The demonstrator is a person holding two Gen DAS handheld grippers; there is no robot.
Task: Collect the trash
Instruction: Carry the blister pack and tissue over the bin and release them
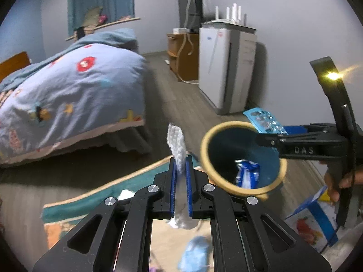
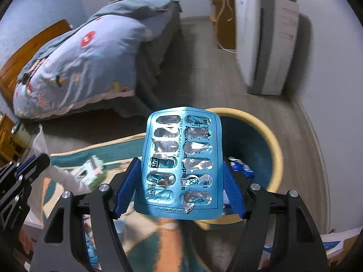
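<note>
Now I am holding a white crumpled tissue [image 1: 178,149] in my left gripper [image 1: 180,181]; its blue pads are pressing narrow on the paper, just beside the bin [image 1: 205,158]. My right gripper [image 2: 180,185] is gripping an empty blue blister pack [image 2: 181,161] by its two edges, jaws standing wide, over the bin's yellow rim. Inside the bin a blue-white wrapper [image 1: 247,173] is lying. Beyond, the bed [image 1: 74,90] and a white appliance [image 1: 226,68] are standing on the wooden floor.

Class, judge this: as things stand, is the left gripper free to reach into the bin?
Probably yes: the bin stands open just beside the left gripper, though the right gripper crosses its rim.
</note>
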